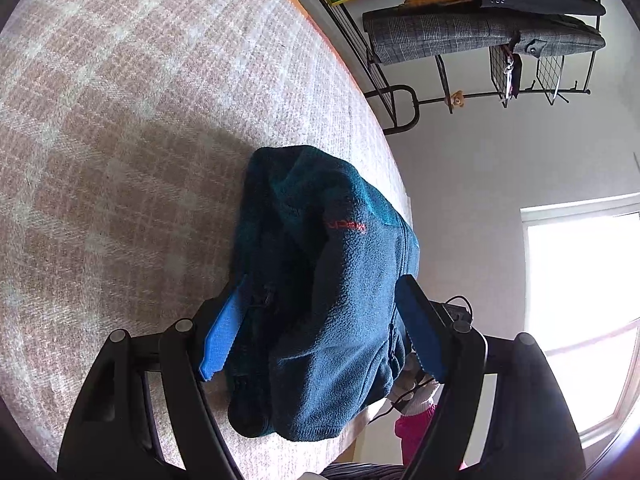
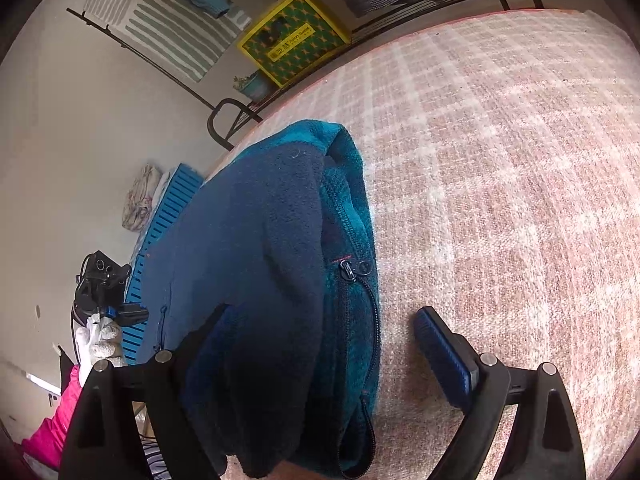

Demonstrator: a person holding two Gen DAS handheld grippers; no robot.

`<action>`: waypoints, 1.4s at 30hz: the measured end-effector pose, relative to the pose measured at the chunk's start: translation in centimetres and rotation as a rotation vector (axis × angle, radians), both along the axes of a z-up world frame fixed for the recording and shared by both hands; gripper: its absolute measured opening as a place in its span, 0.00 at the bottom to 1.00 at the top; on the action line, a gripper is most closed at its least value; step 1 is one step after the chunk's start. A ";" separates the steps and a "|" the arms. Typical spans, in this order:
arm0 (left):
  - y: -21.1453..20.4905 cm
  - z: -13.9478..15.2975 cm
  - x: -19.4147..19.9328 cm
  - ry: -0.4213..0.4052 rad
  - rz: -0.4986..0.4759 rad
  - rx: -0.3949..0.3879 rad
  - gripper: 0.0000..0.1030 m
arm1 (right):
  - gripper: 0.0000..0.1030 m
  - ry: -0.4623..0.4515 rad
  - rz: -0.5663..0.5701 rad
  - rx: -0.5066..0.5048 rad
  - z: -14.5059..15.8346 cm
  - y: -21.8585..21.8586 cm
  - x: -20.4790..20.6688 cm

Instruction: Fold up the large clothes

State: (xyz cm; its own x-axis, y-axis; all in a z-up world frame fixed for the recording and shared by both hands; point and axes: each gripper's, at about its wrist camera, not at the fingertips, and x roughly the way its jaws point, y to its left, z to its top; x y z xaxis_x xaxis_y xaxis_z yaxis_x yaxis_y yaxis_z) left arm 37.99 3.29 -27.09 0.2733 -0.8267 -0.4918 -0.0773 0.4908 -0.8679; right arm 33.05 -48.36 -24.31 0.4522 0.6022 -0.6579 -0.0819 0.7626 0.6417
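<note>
A pink-and-white checked cover [image 1: 140, 128] lies over the bench, with a metal clothes rack [image 1: 520, 40] and a yellow-green box [image 2: 294, 36] against the pale wall behind it. The teal fleece jacket [image 1: 320, 300] sits at the bench's near edge, bundled into a thick folded mound with its zipper [image 2: 362, 292] running down one side. The left gripper [image 1: 324, 332] straddles the bundle with jaws spread wide, a blue pad at each flank; whether they press the fleece I cannot tell. The right gripper [image 2: 332, 344] has its jaws released, one pad bare over the cover, the other hidden under the fleece. To finish the fold neatly, it probably pays to square up the loose layers and press the mound flat, not squeeze it. The bundle overhangs the edge slightly, so it could slip off. A blue slatted crate [image 2: 160, 248] stands below; nothing else crowds the bench.
</note>
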 end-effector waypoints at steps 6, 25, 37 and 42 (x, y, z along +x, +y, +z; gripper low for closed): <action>-1.4 -1.5 1.2 0.030 -0.061 -0.021 0.74 | 0.93 0.000 -0.019 0.133 -0.9 -1.5 0.5; -4.5 -0.7 1.6 -0.043 -0.093 0.124 0.44 | 0.52 0.004 0.070 0.129 -1.4 2.3 1.8; -6.4 2.7 0.3 -0.142 -0.096 0.215 0.24 | 0.28 -0.081 0.058 -0.049 3.2 3.5 0.9; -6.7 4.4 -0.5 -0.196 -0.106 0.231 0.23 | 0.26 -0.127 0.071 -0.089 5.1 4.0 0.2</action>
